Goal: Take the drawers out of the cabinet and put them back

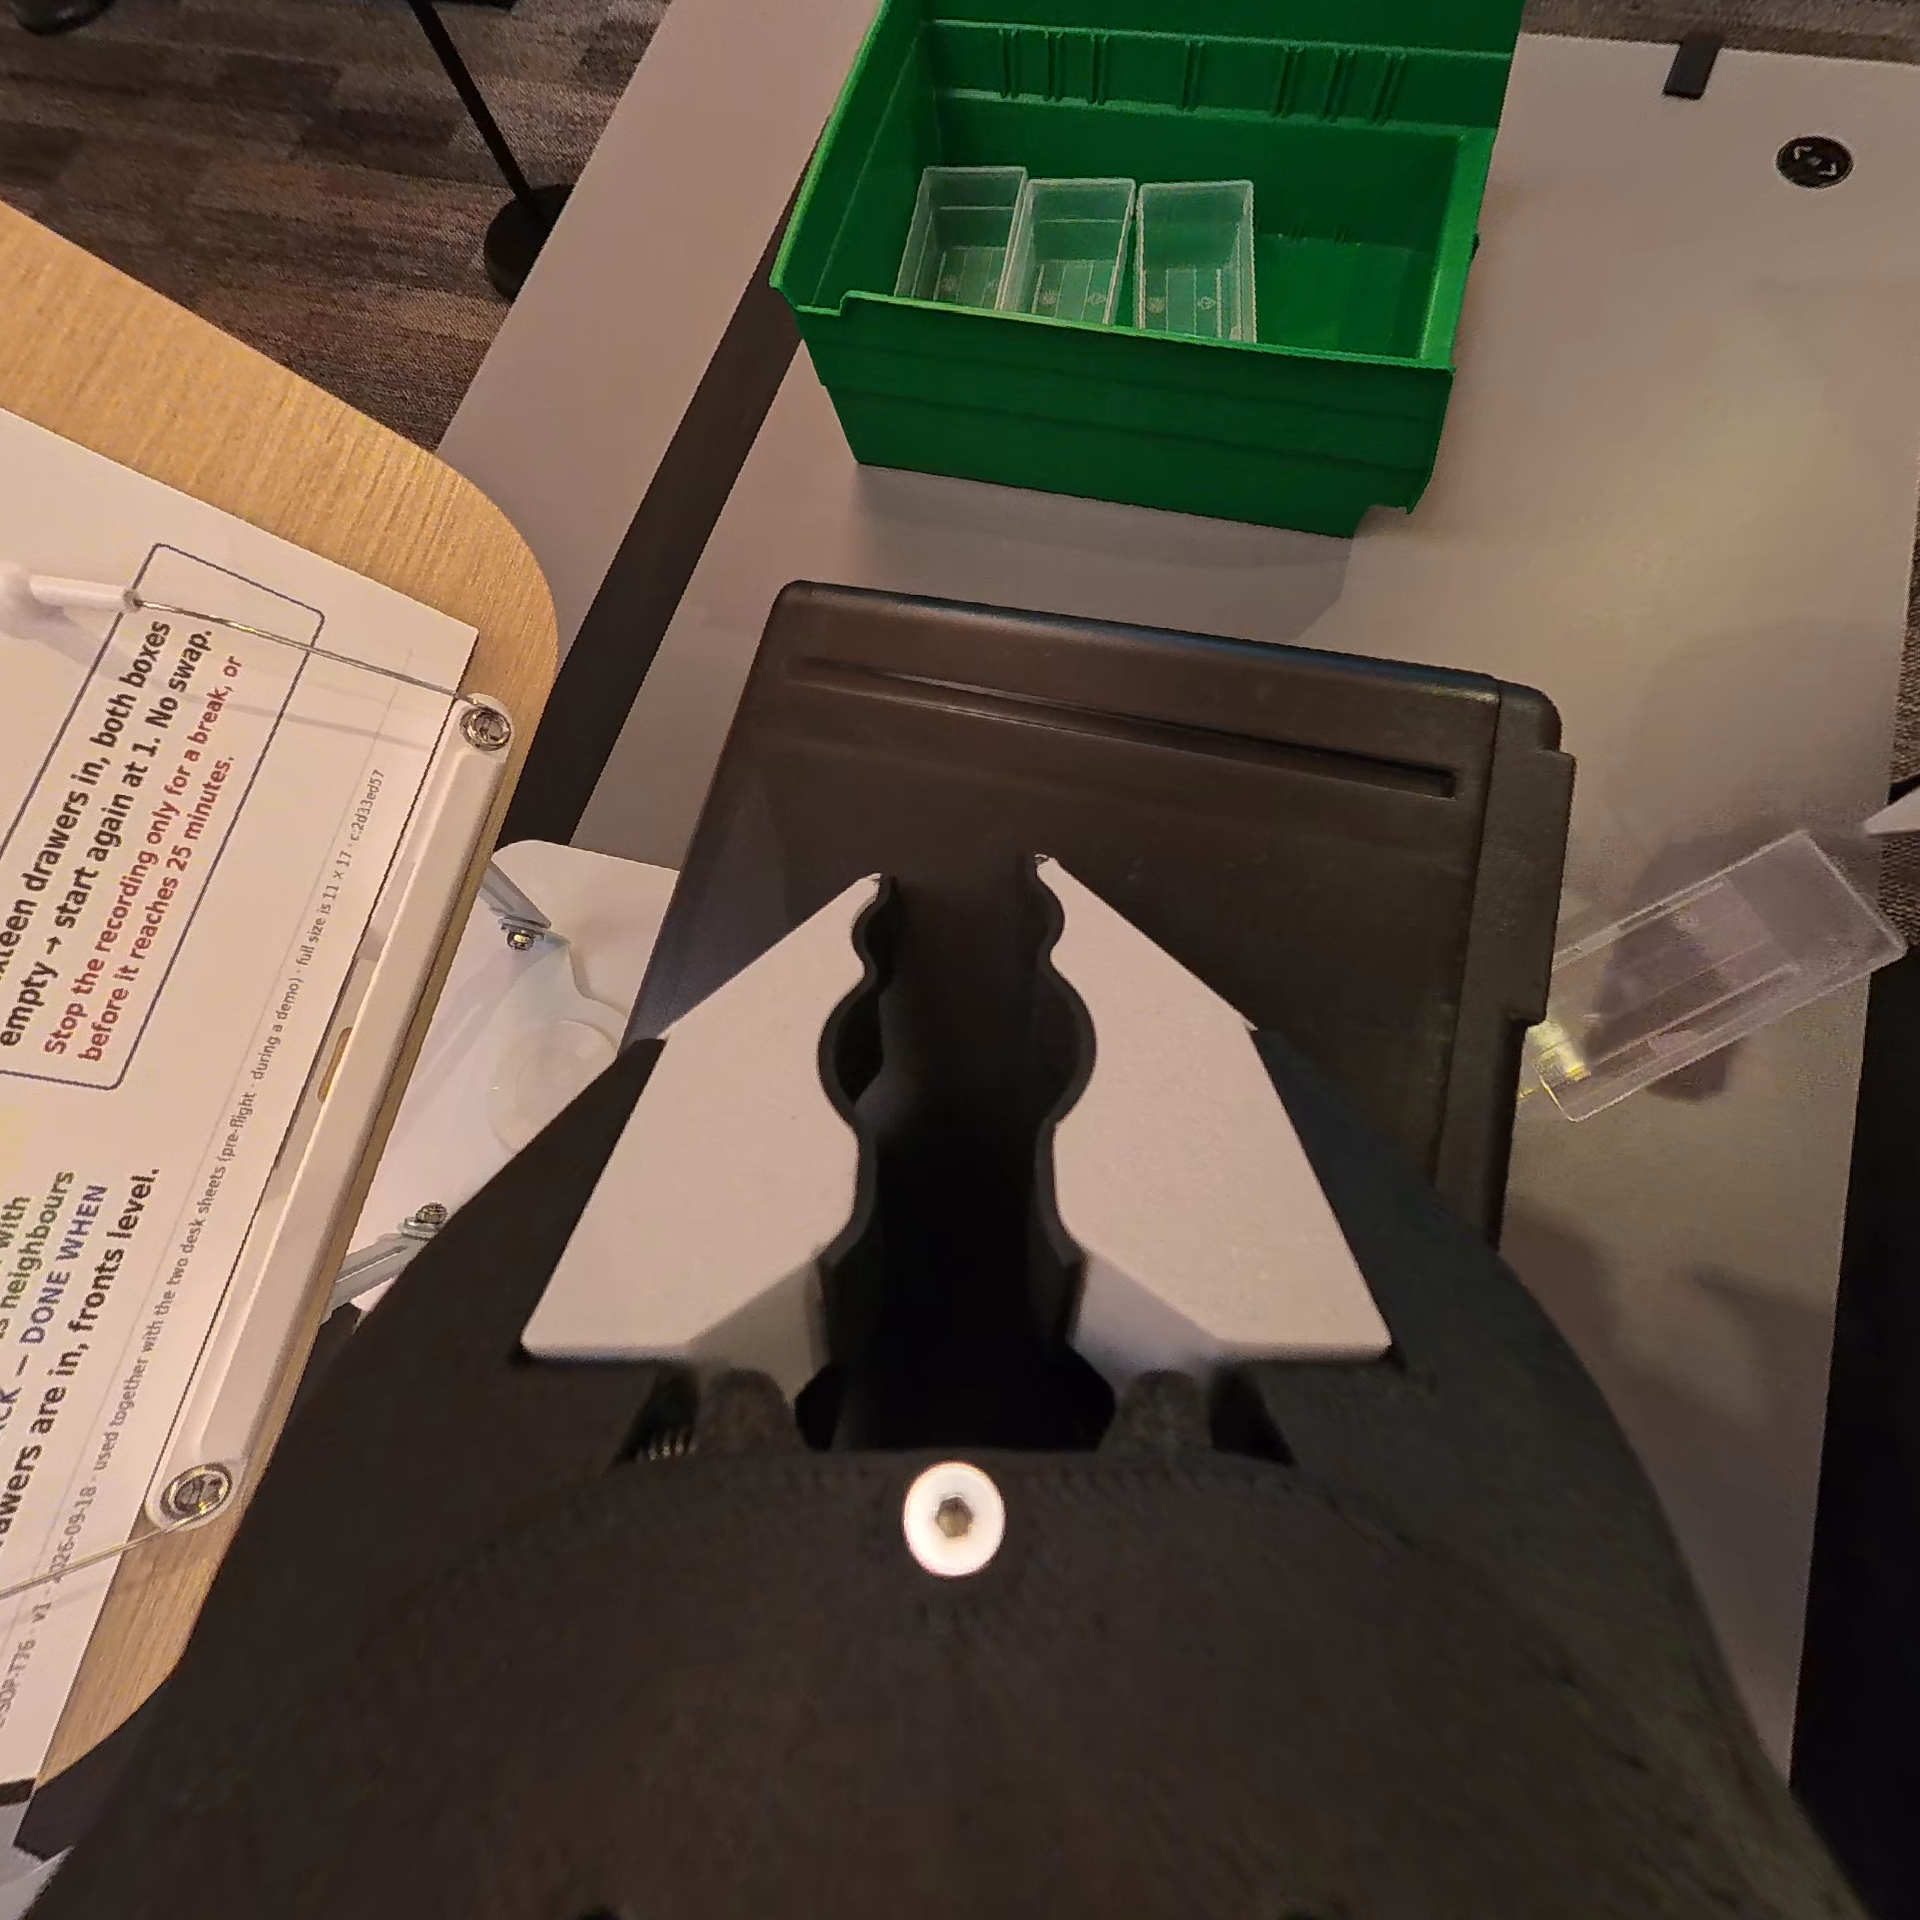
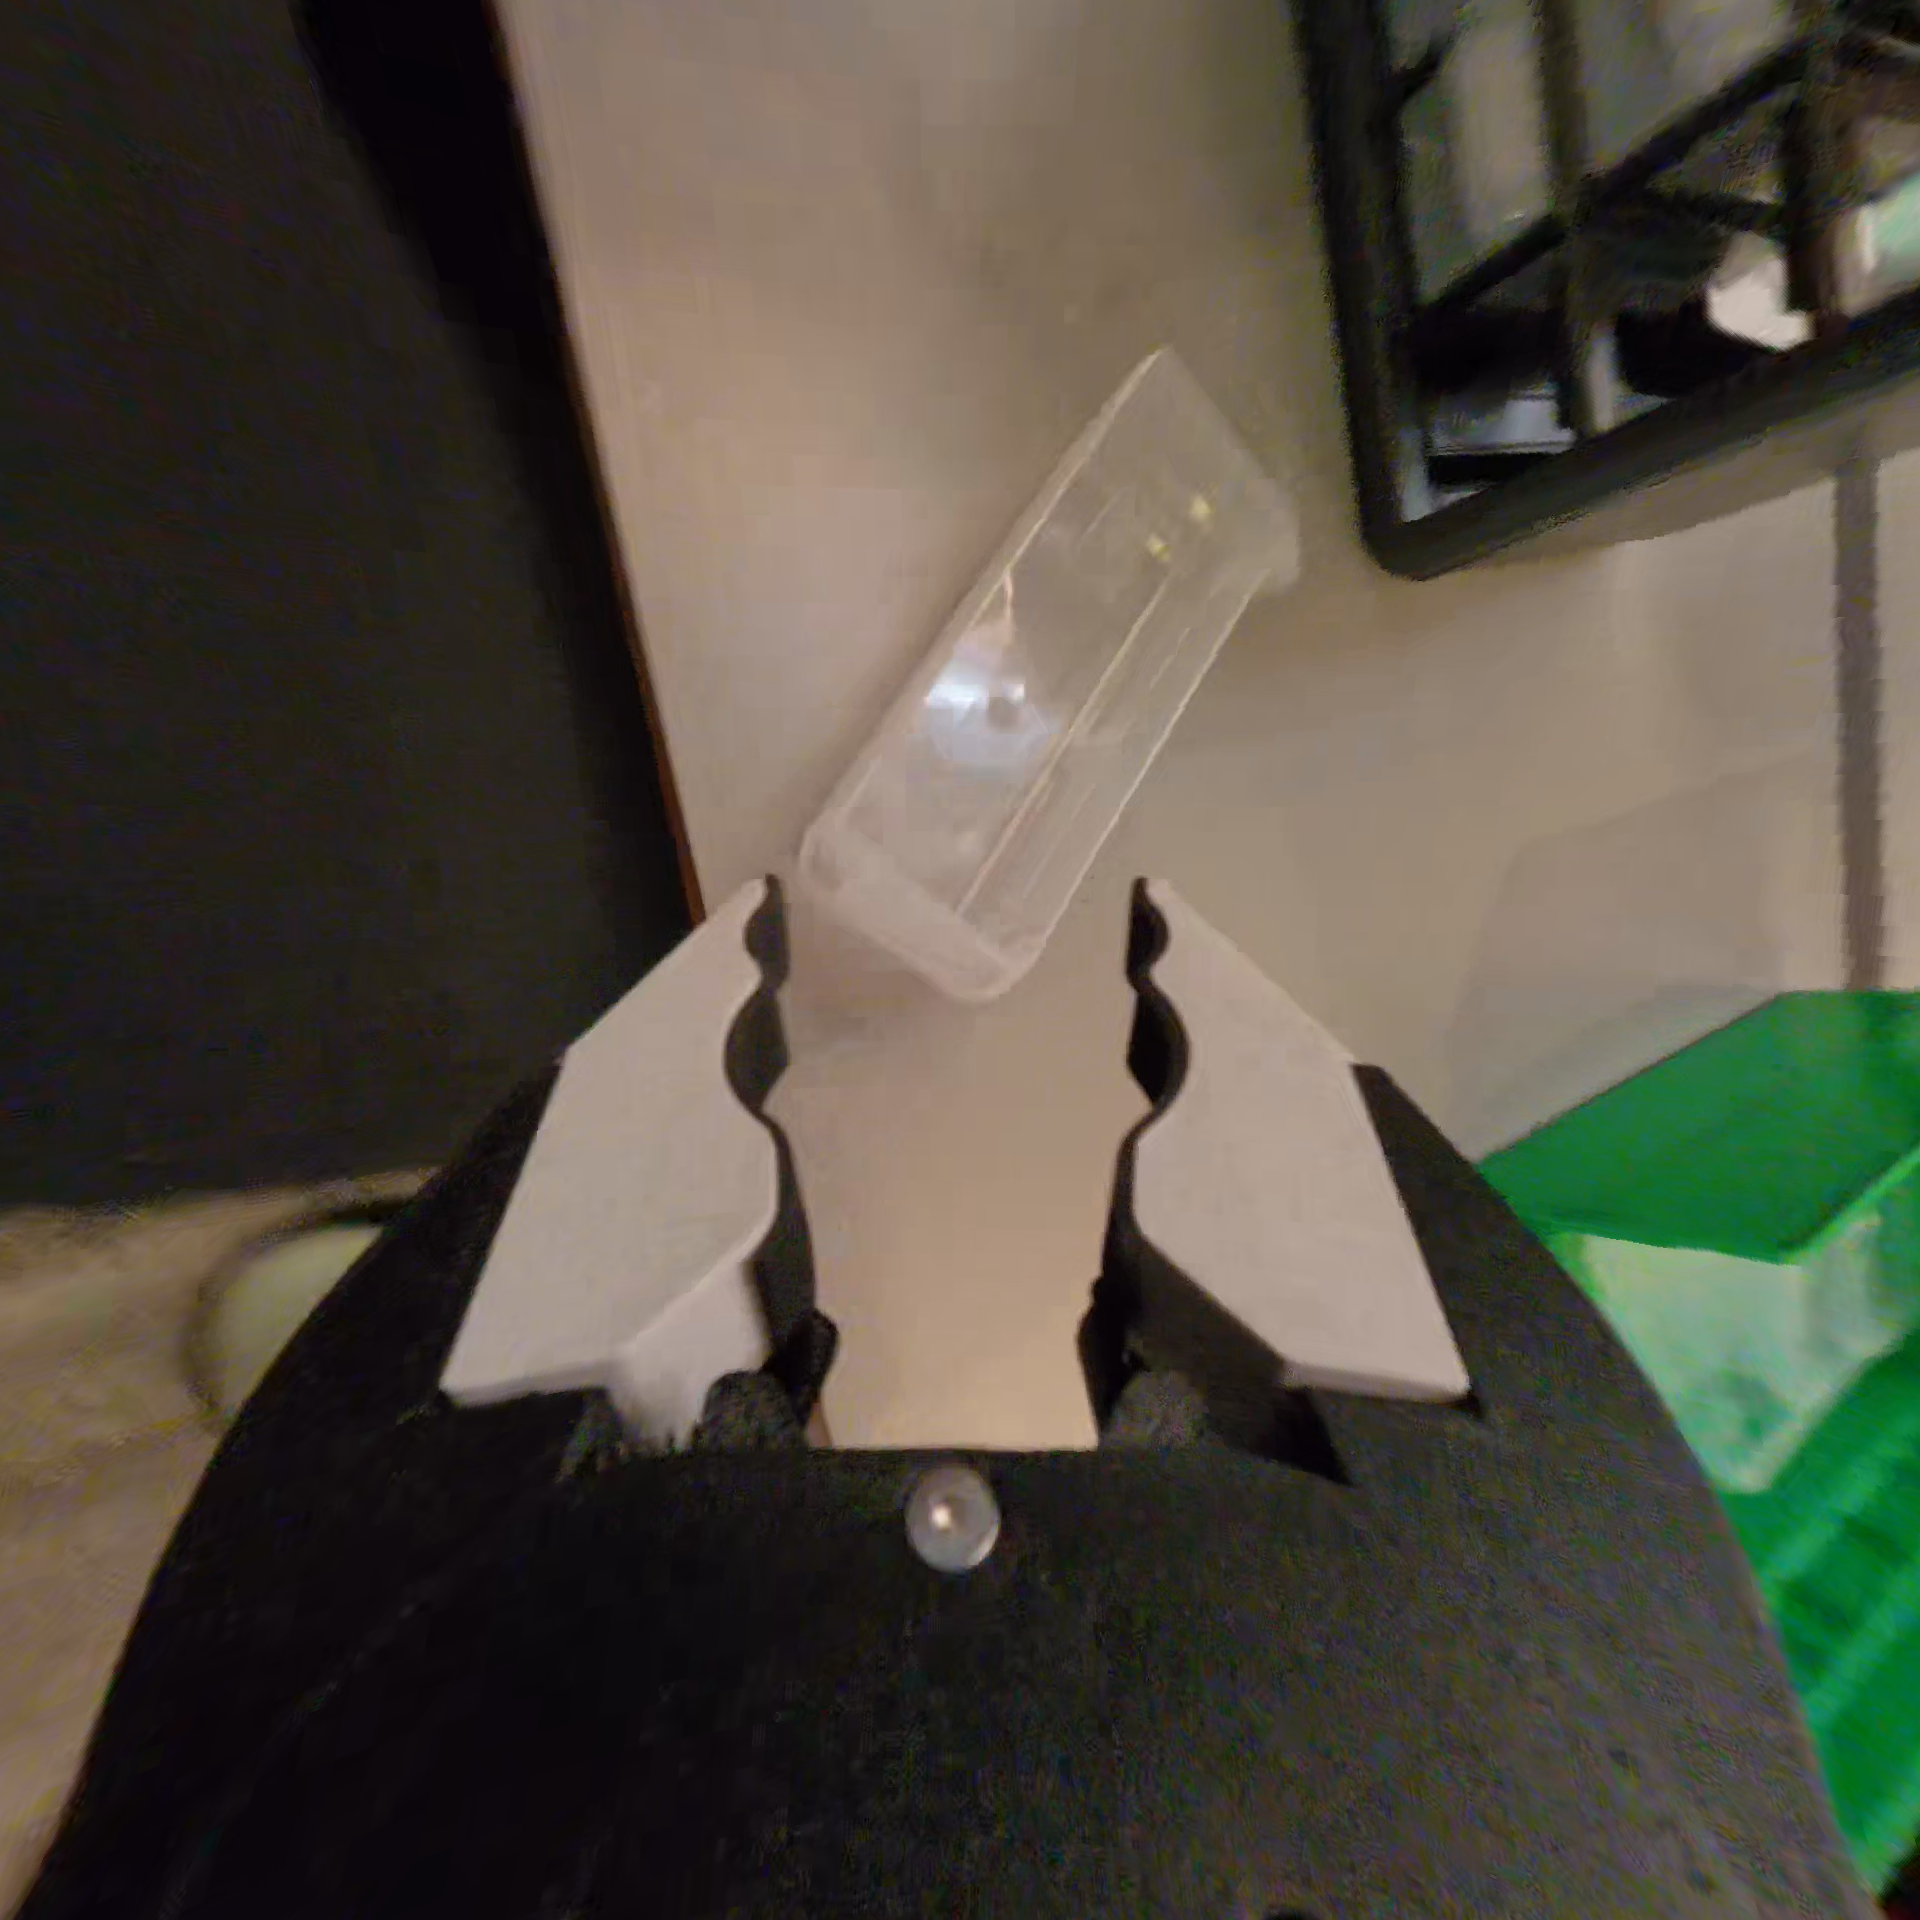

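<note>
Three clear drawers (image 1: 1081, 255) sit side by side in the green bin (image 1: 1132, 447) at the far end of my desk (image 1: 623, 436). My left tongs (image 1: 961, 883) hover over the black cabinet (image 1: 1143, 810), which I see from its top; fingers close together with a narrow gap, nothing between them, so released. A fourth drawer (image 1: 1714, 966) shows just right of the cabinet, tilted and blurred.

In the right view the same drawer (image 2: 1049, 717) is just ahead of my right tongs (image 2: 956, 894), lying slantwise against the pale desk. Fingers spread wide, near end of the drawer between the tips but not gripped; whether it touches the left fingertip (image 2: 764, 904) I cannot tell. Cabinet's front grid (image 2: 1621, 260) is upper right, blurred, with some slots filled. Bin corner is lower right. A printed sheet (image 1: 187, 935) on a wooden board lies left of the cabinet.
</note>
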Motion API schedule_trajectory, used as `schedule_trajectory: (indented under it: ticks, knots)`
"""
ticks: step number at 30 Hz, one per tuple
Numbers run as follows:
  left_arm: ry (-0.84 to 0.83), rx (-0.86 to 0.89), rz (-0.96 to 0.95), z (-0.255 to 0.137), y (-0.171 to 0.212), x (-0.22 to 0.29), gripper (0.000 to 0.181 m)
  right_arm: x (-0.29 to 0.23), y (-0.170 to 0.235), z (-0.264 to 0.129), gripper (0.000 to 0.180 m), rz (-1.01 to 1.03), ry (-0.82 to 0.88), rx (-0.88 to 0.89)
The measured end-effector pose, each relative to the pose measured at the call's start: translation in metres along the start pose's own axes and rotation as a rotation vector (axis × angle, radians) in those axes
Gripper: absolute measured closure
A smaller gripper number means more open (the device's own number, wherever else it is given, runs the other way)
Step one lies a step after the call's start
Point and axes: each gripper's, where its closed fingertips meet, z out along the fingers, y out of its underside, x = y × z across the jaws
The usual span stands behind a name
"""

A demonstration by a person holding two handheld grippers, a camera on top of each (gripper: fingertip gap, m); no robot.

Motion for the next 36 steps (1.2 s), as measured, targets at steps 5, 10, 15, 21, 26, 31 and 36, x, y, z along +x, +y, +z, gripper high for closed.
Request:
schedule_trajectory:
  ticks: [5, 10, 15, 21, 26, 31, 36]
  knots:
    - [-0.002, 0.000, 0.000, 0.000, 0.000, 0.000, 0.158, 0.020, -0.044, 0.023, 0.088, 0.442, -0.163, 0.054]
    - [-0.004, 0.000, 0.001, 0.000, 0.000, 0.000, 0.158, 0.022, -0.019, 0.080, 0.078, 0.480, -0.190, -0.200]
    - [-0.006, 0.001, 0.006, 0.000, 0.000, 0.000, 0.158, 0.018, -0.014, 0.089, 0.106, 0.474, -0.296, -0.237]
    - [-0.001, 0.001, 0.005, 0.000, 0.000, 0.001, 0.159, 0.061, 0.006, 0.053, 0.116, 0.286, -0.192, -0.212]
    - [-0.003, 0.001, 0.009, 0.000, 0.000, 0.001, 0.159, 0.158, 0.062, -0.016, 0.117, 0.145, 0.008, -0.244]
    - [0.005, 0.000, 0.001, 0.000, 0.000, 0.001, 0.159, 0.249, 0.161, -0.060, 0.117, 0.024, 0.141, -0.546]
    - [0.007, 0.000, -0.002, 0.000, 0.000, 0.000, 0.159, 0.265, 0.216, -0.036, 0.117, -0.100, -0.042, -0.696]
